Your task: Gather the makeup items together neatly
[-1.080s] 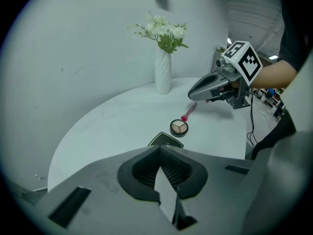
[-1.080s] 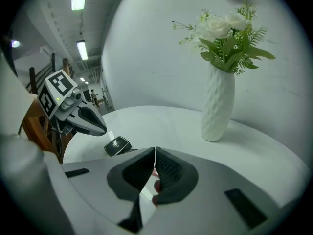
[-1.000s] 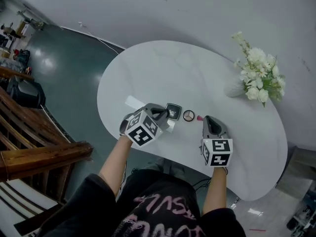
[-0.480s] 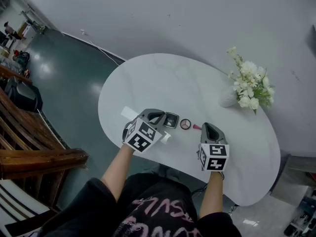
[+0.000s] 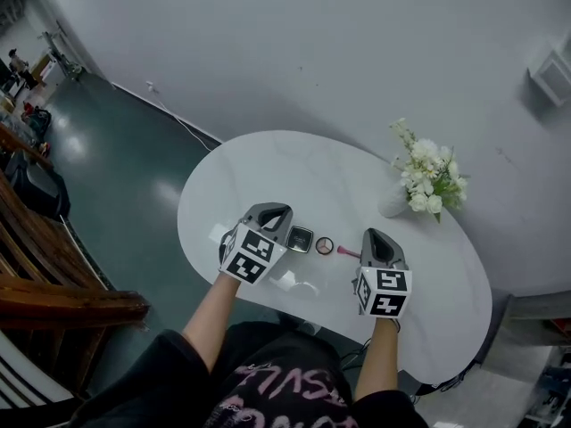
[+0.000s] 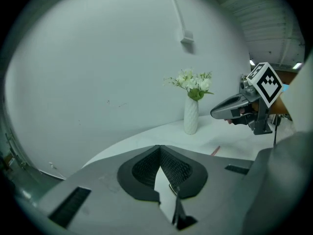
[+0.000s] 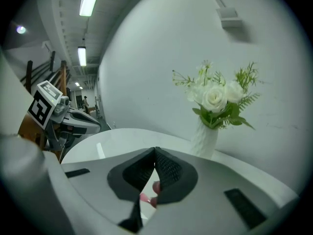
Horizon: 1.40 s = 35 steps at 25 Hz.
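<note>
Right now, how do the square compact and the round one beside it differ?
Shape: the square compact has a dark frame; the round compact is a disc with a line across. Size: the square compact looks larger than the round compact. Place: the square compact lies left of the round compact, which is next to the pink stick. Both lie flat on the white table.

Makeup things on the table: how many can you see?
3: a square compact, a round compact beside it, a pink makeup stick right of those. The left claw may hide more.
</note>
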Motion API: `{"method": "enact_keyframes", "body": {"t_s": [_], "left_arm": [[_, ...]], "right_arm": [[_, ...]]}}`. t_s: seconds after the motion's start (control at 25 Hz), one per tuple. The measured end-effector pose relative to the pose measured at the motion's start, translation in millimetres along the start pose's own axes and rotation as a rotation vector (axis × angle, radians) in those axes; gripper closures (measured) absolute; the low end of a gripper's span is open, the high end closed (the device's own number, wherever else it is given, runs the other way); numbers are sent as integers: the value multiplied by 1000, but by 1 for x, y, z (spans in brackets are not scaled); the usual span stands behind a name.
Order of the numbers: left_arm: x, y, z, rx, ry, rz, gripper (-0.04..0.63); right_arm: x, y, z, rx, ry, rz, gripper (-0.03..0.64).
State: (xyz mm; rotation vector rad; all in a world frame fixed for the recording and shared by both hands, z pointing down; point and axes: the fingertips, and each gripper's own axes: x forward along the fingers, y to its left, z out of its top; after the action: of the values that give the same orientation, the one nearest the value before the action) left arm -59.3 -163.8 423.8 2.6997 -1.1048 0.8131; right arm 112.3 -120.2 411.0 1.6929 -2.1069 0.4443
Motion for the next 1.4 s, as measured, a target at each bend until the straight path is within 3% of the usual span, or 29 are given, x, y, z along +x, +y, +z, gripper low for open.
{"method": "enact_keyframes", "body": {"t_s": [0.36,0.6,1.0,1.4], "left_arm": [[-29,20,64,57,-167,94,583],[-43,22,91,83,-245,124,583],[-54,22,102,51,-296,126,583],[-60,17,104,72,-310,123,583]], "right_arm": [[-25,-4,61,-70,-141,-51,554],[-44,-15,89,-21,-246,-85,555],[-66,-27,97,-15,-299,-127,555],[-71,-23,99,-42,-308,-126,555]]}}
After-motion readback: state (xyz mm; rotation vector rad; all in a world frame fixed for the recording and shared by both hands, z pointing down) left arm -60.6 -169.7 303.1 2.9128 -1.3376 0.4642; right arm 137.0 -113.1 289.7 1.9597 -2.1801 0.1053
